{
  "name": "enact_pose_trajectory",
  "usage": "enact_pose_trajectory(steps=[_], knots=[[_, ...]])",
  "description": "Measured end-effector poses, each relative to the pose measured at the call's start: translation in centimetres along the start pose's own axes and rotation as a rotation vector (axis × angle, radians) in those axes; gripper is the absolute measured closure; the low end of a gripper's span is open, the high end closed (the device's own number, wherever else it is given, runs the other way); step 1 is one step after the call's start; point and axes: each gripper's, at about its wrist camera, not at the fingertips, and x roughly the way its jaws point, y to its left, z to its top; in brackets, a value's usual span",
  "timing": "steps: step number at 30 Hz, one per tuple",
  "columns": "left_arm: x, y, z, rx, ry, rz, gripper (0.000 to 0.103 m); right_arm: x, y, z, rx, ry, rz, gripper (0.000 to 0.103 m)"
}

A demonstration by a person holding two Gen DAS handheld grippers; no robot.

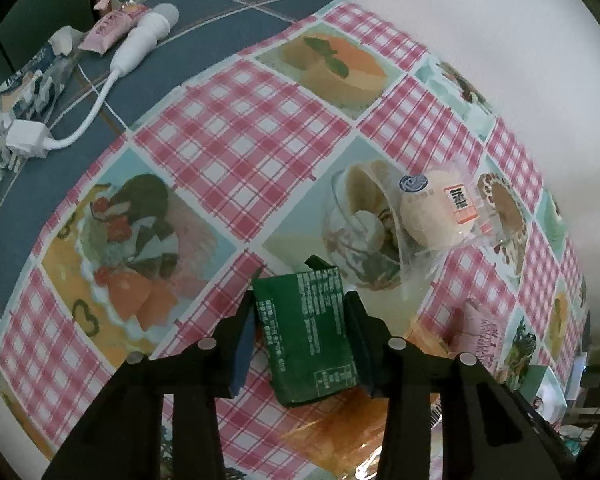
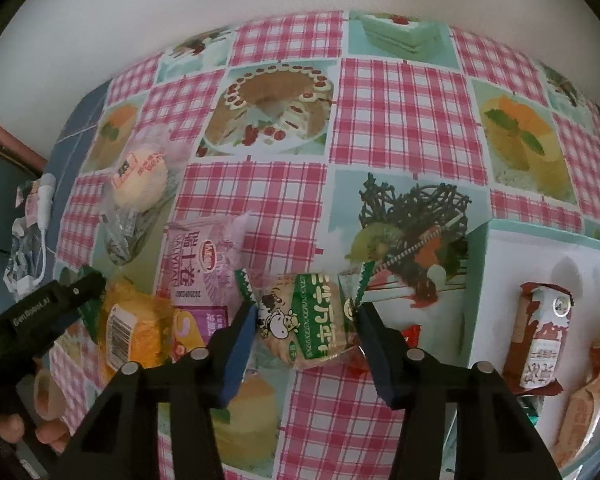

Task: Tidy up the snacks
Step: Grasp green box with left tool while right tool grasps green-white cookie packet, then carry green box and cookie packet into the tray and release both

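Now clamped: left gripper (image 1: 300, 320) on green packet (image 1: 308, 332), right gripper (image 2: 306, 320) on cow biscuit (image 2: 308, 320); tray (image 2: 540, 248) lies right (right hand nearer).

Both hand-held grippers (image 1: 304, 320) (image 2: 306, 328) clamped, angled downward

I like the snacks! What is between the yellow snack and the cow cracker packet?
In the right wrist view, the pink snack bag lies between the yellow snack and the cow cracker packet.
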Motion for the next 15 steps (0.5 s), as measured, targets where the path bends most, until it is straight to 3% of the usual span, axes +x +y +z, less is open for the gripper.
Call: enact_pose_trajectory(steps=[15], knots=[[-3.9, 0.8, 0.5, -0.002, -0.081, -0.050, 0.062, -4.4, -1.4, -0.7, 0.017, -0.071, 0.034, 0.049]])
